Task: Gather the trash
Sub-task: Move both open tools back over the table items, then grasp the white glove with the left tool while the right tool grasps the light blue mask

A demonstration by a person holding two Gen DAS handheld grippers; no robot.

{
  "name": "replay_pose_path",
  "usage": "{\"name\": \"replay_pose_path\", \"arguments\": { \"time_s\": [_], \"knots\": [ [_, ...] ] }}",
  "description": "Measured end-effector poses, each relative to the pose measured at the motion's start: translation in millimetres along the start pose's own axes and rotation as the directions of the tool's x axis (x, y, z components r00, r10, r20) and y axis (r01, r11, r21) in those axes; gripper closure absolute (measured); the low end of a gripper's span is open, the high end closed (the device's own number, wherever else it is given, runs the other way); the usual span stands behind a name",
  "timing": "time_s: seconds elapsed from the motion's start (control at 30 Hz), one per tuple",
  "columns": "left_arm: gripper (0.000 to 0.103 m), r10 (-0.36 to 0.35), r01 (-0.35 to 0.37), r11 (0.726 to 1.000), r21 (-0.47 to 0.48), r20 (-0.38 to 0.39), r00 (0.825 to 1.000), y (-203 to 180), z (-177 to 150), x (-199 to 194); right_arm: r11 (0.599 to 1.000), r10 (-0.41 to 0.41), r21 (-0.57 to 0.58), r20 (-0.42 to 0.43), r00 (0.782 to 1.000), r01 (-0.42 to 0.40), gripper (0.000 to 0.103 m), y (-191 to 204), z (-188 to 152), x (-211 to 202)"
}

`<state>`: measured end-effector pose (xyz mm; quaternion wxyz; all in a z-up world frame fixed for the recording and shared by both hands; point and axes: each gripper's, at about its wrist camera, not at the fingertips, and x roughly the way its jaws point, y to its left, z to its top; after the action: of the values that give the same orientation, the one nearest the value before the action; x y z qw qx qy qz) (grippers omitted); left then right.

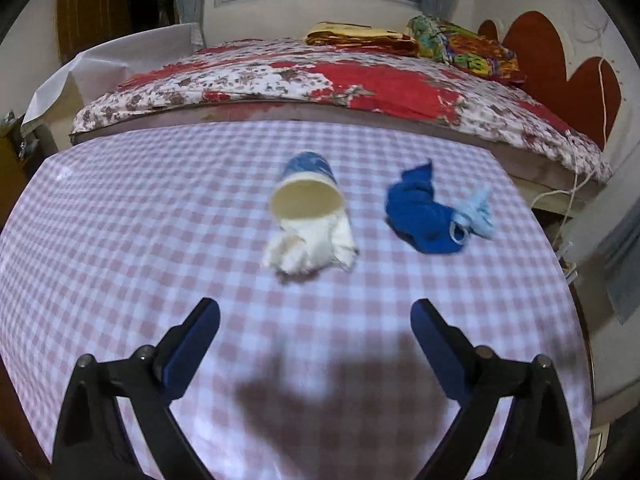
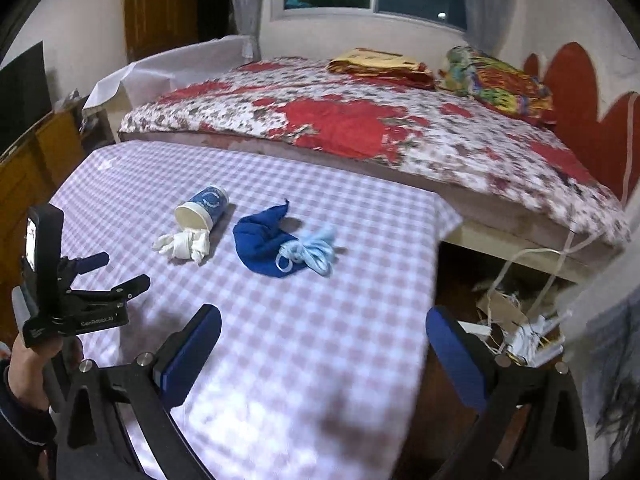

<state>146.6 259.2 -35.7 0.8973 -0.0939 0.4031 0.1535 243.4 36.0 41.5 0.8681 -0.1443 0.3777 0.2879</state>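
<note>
Checked cloth covered the counter [image 2: 320, 360] beside a bed, where a tipped paper cup [image 2: 202, 209] lay against crumpled tissue [image 2: 182, 245], near a blue cloth [image 2: 264, 244]. Both the left gripper [image 1: 315, 316] and right gripper [image 2: 323, 324] hung released, empty; the cup looked likely to roll if nudged.

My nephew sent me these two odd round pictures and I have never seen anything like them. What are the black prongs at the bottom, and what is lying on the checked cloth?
No machine here: a person holds a hand-held two-finger gripper in each hand, each carrying a wide-angle camera looking along its fingers. One picture is from the left gripper, the other from the right gripper; the right view also shows the left one beside it. Both stand open, holding nothing. On the pink-and-white checked tablecloth lie a tipped-over blue paper cup, a crumpled white tissue, a dark blue cloth and a pale blue face mask.
</note>
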Motion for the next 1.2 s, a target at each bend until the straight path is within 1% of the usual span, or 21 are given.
{"name": "replay_pose_path", "arguments": {
  "time_s": [0.13, 0.23, 0.3, 0.37, 0.47, 0.57, 0.67, 0.73, 0.97, 1.03, 1.07, 1.1, 1.17, 1.2],
  "knots": [
    [0.007, 0.009, -0.009, 1.000, 0.006, -0.004, 1.000, 12, 14, 23, 0.999, 0.002, -0.034, -0.037, 0.999, -0.003, 0.001, 11, 15, 44],
    [0.010, 0.005, -0.005, 1.000, 0.000, -0.016, 1.000, 17, 20, 40, 0.999, -0.005, -0.050, -0.063, 0.998, 0.002, 0.007, 14, 23, 79],
    [0.013, -0.012, 0.012, 1.000, -0.015, -0.031, 0.999, 19, 22, 52, 0.999, 0.000, -0.036, -0.082, 0.997, -0.003, 0.011, 11, 26, 101],
    [0.016, -0.022, 0.021, 1.000, -0.018, -0.045, 0.999, 19, 24, 62, 1.000, 0.005, -0.016, -0.097, 0.995, -0.006, 0.011, 7, 28, 119],
    [0.016, -0.025, 0.024, 1.000, -0.008, -0.056, 0.998, 18, 25, 73, 0.999, 0.028, 0.021, -0.120, 0.992, -0.025, 0.011, 0, 28, 144],
    [0.016, -0.027, 0.026, 1.000, -0.011, -0.063, 0.998, 19, 24, 82, 0.999, 0.047, 0.033, -0.131, 0.990, -0.043, 0.011, -2, 28, 159],
    [0.020, -0.033, 0.032, 0.999, -0.022, -0.064, 0.997, 23, 26, 88, 0.998, 0.053, 0.030, -0.138, 0.989, -0.050, 0.011, 0, 28, 171],
    [0.025, -0.041, 0.040, 0.999, -0.031, -0.065, 0.997, 25, 26, 91, 0.998, 0.063, 0.033, -0.144, 0.988, -0.059, 0.011, 0, 30, 179],
    [0.035, -0.055, 0.053, 0.998, -0.046, -0.048, 0.997, 28, 27, 95, 0.996, 0.078, 0.059, -0.164, 0.983, -0.069, 0.011, -2, 34, 204],
    [0.042, -0.071, 0.068, 0.996, -0.051, -0.051, 0.996, 29, 27, 97, 0.995, 0.084, 0.063, -0.171, 0.982, -0.074, 0.012, -2, 33, 207],
    [0.044, -0.077, 0.074, 0.996, -0.050, -0.051, 0.996, 28, 28, 98, 0.995, 0.086, 0.061, -0.178, 0.980, -0.076, 0.017, -1, 32, 209],
    [0.049, -0.080, 0.077, 0.996, -0.051, -0.048, 0.996, 27, 28, 99, 0.995, 0.089, 0.061, -0.186, 0.979, -0.079, 0.028, -1, 31, 211],
    [0.052, -0.085, 0.082, 0.995, -0.052, -0.044, 0.995, 27, 28, 98, 0.994, 0.097, 0.071, -0.195, 0.976, -0.085, 0.038, -2, 29, 213],
    [0.054, -0.088, 0.086, 0.995, -0.052, -0.042, 0.995, 26, 28, 98, 0.994, 0.099, 0.073, -0.191, 0.977, -0.086, 0.040, -2, 29, 212]
  ]
}}
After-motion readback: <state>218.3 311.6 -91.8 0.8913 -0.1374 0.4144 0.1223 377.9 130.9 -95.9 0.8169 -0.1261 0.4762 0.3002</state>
